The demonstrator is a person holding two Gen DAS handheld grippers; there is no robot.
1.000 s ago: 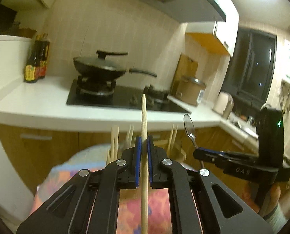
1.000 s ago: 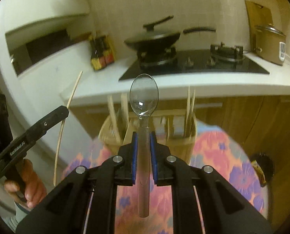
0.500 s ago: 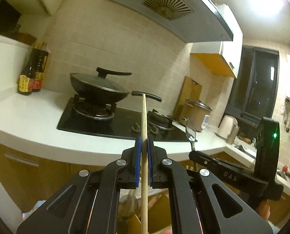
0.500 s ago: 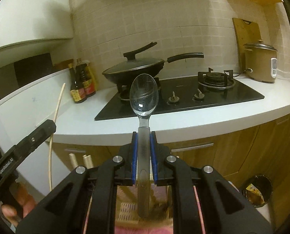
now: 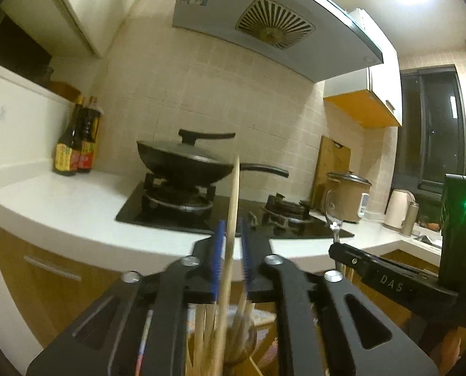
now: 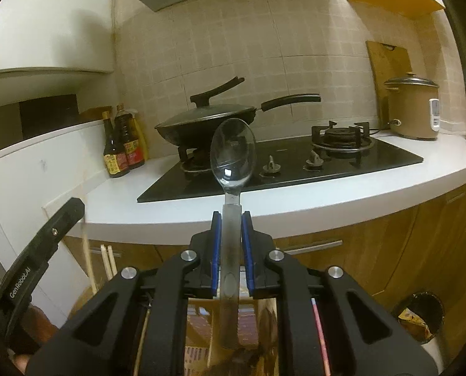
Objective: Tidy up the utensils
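Observation:
My left gripper (image 5: 232, 244) has its jaws parted, with a wooden chopstick (image 5: 233, 206) loose and tilted between the blue pads. Below it stand several chopsticks (image 5: 201, 332) in a wooden utensil holder. My right gripper (image 6: 229, 235) has its blue pads slightly apart on either side of a metal spoon (image 6: 233, 153), bowl up, whose handle reaches down over the holder's compartment (image 6: 198, 344). The right gripper also shows in the left wrist view (image 5: 389, 279), and the left gripper shows in the right wrist view (image 6: 38, 250).
A white countertop (image 6: 327, 197) with a black gas hob (image 6: 283, 169) and a lidded wok (image 6: 207, 125) lies ahead. Sauce bottles (image 6: 120, 144) stand at the left, a rice cooker (image 6: 411, 106) at the right. Wooden cabinet fronts are below; a bin (image 6: 421, 316) is low right.
Both grippers' jaws have parted. The chopstick has gone loose, tilted and slid down; the spoon has slipped lower between the right pads. Both views tilted up a little more.

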